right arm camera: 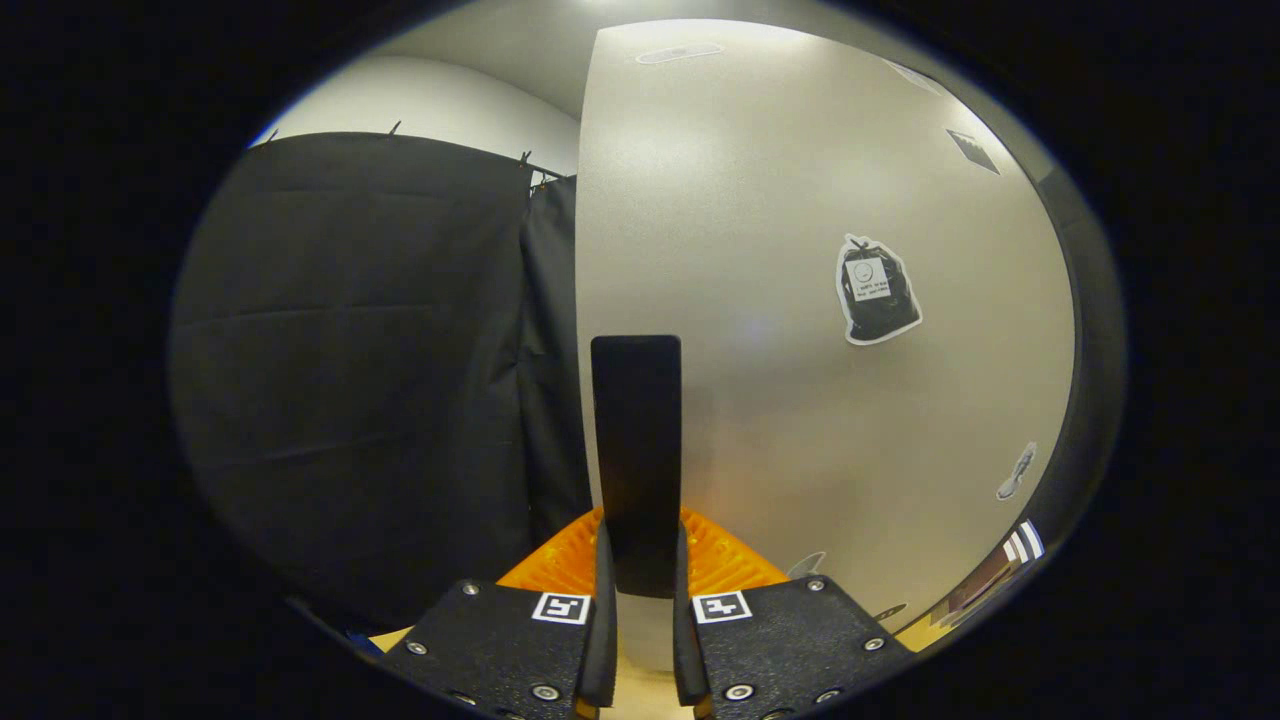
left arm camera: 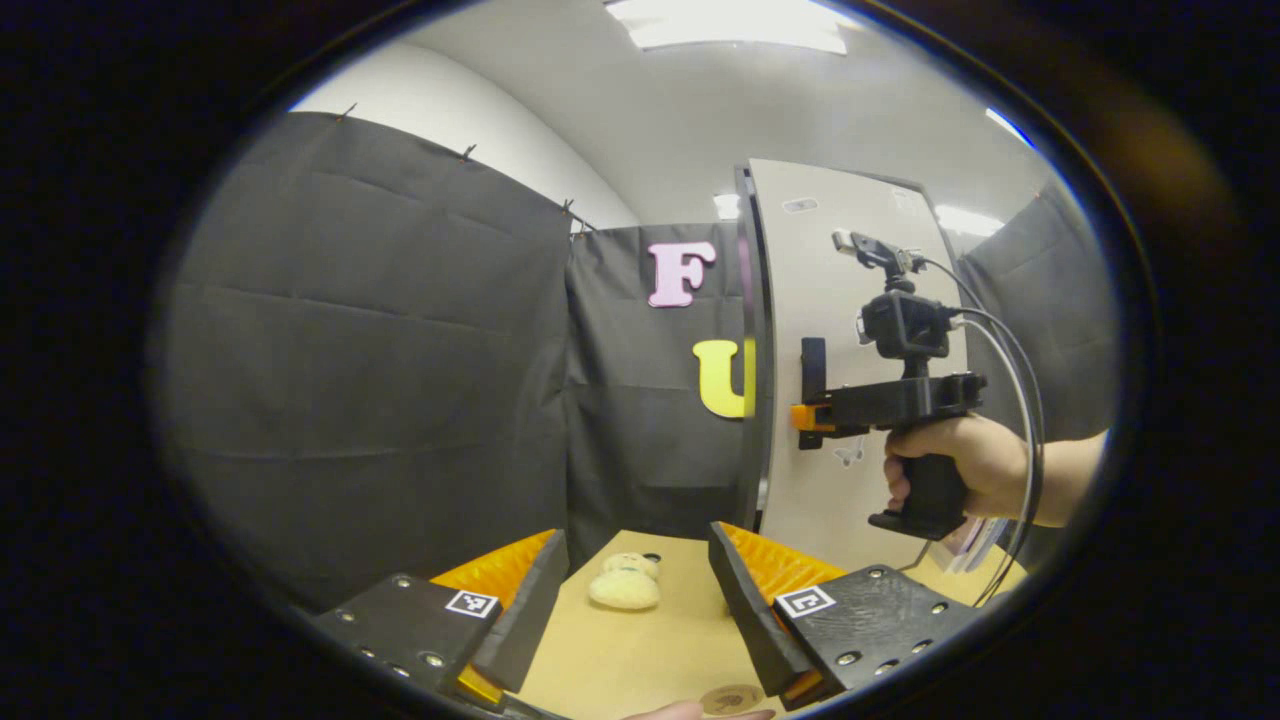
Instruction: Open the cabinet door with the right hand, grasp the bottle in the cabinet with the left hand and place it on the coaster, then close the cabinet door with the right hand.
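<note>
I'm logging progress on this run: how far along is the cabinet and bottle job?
Done: nothing complete yet. In hand: the right gripper is shut on the door's black handle; the door looks at most slightly open. Left: get the bottle with the open left gripper, waiting over the table, set it on the coaster, and close the door.
</note>
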Action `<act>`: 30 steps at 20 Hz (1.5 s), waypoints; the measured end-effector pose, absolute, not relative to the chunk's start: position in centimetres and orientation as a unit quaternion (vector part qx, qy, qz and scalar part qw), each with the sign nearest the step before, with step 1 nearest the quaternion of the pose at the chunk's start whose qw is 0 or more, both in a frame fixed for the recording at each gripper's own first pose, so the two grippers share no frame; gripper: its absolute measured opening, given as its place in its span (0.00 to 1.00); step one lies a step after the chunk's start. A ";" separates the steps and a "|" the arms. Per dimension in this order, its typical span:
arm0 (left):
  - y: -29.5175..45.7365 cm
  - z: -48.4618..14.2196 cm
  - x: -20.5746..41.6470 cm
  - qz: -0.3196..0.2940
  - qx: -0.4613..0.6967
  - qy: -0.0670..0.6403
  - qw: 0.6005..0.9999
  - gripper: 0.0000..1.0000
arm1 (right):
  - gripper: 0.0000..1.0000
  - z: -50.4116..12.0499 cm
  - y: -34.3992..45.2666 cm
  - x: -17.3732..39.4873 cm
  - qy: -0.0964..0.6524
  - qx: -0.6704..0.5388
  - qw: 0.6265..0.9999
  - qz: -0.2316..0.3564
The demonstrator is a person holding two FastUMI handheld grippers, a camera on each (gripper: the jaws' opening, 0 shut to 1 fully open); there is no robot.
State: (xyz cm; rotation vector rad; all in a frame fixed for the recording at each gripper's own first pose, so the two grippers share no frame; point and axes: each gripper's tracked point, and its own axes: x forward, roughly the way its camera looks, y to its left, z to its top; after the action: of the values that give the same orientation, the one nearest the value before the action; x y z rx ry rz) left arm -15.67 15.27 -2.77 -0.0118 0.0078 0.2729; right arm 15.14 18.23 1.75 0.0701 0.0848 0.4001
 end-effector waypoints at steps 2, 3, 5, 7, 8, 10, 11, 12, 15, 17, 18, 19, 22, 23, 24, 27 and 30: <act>15.1 -2.7 -15.7 0.128 -0.005 -0.002 0.992 0.83 | 0.23 1.7 17.9 14.3 0.039 0.033 0.976 0.213; 15.1 -2.7 -15.7 0.124 -0.002 -0.003 0.992 0.85 | 0.23 1.7 17.7 13.9 0.037 0.034 0.974 0.219; 14.9 -3.1 -15.1 0.114 -0.003 0.005 0.993 0.85 | 0.23 1.6 17.4 13.5 0.038 0.035 0.973 0.226; 13.7 -4.9 -13.6 0.095 -0.006 0.026 0.995 0.83 | 0.23 1.4 16.8 13.3 0.041 0.034 0.973 0.223; 13.3 -4.9 -13.1 0.090 -0.005 0.025 0.996 0.83 | 0.23 1.4 16.6 13.2 0.042 0.032 0.974 0.221; 12.6 -3.5 -12.2 0.089 0.002 0.016 0.996 0.85 | 0.23 1.3 16.2 12.7 0.044 0.032 0.973 0.222; 12.1 -3.0 -11.7 0.091 0.006 0.013 0.996 0.87 | 0.23 1.2 16.0 12.5 0.045 0.033 0.973 0.226; 11.5 -2.4 -11.6 0.093 0.009 0.011 0.996 0.85 | 0.23 1.2 15.8 12.5 0.045 0.036 0.971 0.230; 8.8 -1.9 -13.2 0.092 0.016 0.017 0.995 0.83 | 0.23 1.1 14.7 11.4 0.044 0.037 0.969 0.238; 7.0 -1.4 -13.1 0.088 0.019 0.021 0.996 0.85 | 0.23 1.1 13.8 10.7 0.050 0.036 0.970 0.236; 5.8 -0.9 -13.2 0.081 0.018 0.017 0.996 0.84 | 0.23 1.1 13.5 10.5 0.050 0.038 0.971 0.232; 4.7 -0.8 -13.4 0.072 0.020 0.023 0.997 0.83 | 0.23 1.1 13.1 10.4 0.048 0.039 0.972 0.225; 1.4 0.9 -13.9 0.054 0.015 0.017 0.998 0.83 | 0.25 1.0 11.8 10.2 0.041 0.033 0.978 0.203; -0.1 1.0 -13.7 0.041 0.009 0.019 0.999 0.84 | 0.25 1.0 11.4 10.1 0.039 0.034 0.979 0.196; -1.5 1.2 -13.6 0.030 0.006 0.019 0.999 0.85 | 0.26 0.9 11.0 10.0 0.039 0.038 0.981 0.188; -4.2 1.8 -13.0 0.016 0.021 0.019 0.999 0.85 | 0.27 0.7 9.8 9.6 0.040 0.049 0.985 0.162; -6.9 2.0 -12.7 0.000 0.001 0.026 1.000 0.83 | 0.25 -1.2 8.9 8.8 0.080 0.052 0.986 0.137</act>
State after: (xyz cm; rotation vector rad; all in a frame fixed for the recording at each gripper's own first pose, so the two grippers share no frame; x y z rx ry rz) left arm -12.70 -6.86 2.01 0.0026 0.0513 0.0008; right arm 8.78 8.85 -1.18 0.1046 0.1617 0.2747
